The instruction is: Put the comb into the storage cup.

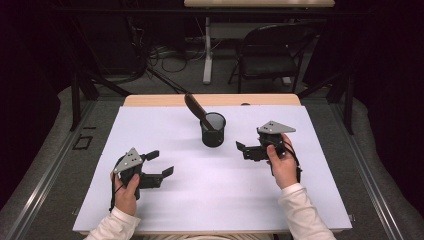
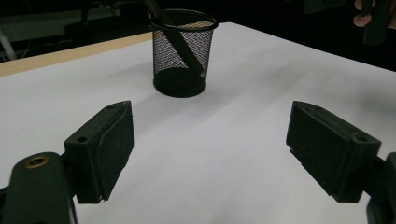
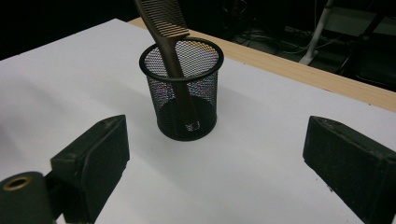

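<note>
High view first: a black mesh cup (image 1: 213, 130) stands upright near the middle of the white sheet (image 1: 150, 130) that covers the counter (image 1: 150, 100), and a brown comb (image 1: 196, 109) sits inside it, handle down, its toothed end leaning up and out over the rim toward the far left. Left gripper (image 1: 161, 162) is low on the near left of the sheet, held in the person's left hand (image 1: 126, 192), its fingers spread wide with nothing between them, well apart from the cup. Right gripper (image 1: 243, 149) is in the right hand (image 1: 282, 165) just to the right of the cup, near it but not touching, pointing toward it. Left gripper view has the two black fingers (image 2: 100, 151) parted far, bare white sheet between them, the cup (image 2: 182, 51) farther ahead and the other hand at the top right corner. Right gripper view shows those fingers (image 3: 91, 161) equally wide and empty, the cup (image 3: 184, 88) sitting ahead between them, the comb (image 3: 168, 42) leaning across its rim with its teeth clear at the top.
</note>
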